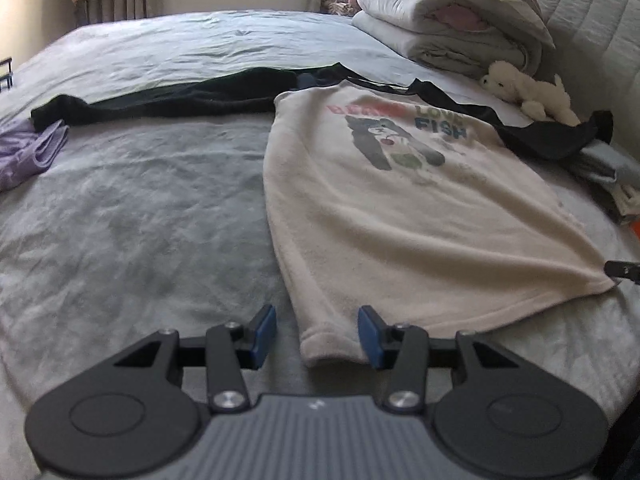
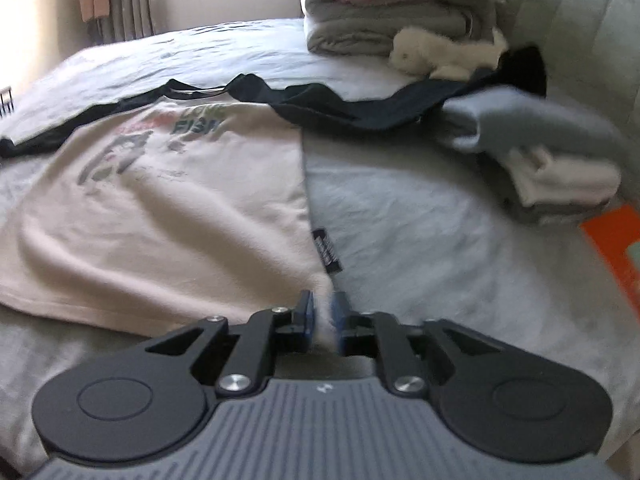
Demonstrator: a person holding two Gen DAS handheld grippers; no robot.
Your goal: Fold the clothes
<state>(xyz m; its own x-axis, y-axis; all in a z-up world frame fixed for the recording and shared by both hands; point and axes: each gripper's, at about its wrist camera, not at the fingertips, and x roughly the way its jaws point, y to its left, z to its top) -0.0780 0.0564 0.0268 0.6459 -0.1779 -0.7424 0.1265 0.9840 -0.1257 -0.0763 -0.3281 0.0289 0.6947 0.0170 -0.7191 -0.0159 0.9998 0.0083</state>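
Each gripper (image 1: 317, 334) has black linkage arms, silver screws, a ribbed grey body (blue-padded fingers (image 2: 307, 316)).

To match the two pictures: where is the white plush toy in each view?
Left wrist view: the white plush toy lies at the upper right, below the folded bedding.
Right wrist view: the toy is at the upper centre-right, blurred.
Shared landmark: the cream shirt with a bear print.

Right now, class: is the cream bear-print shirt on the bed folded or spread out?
Spread out. The cream shirt lies flat, print up, on the bed, its hem corners unfolded beside each gripper.
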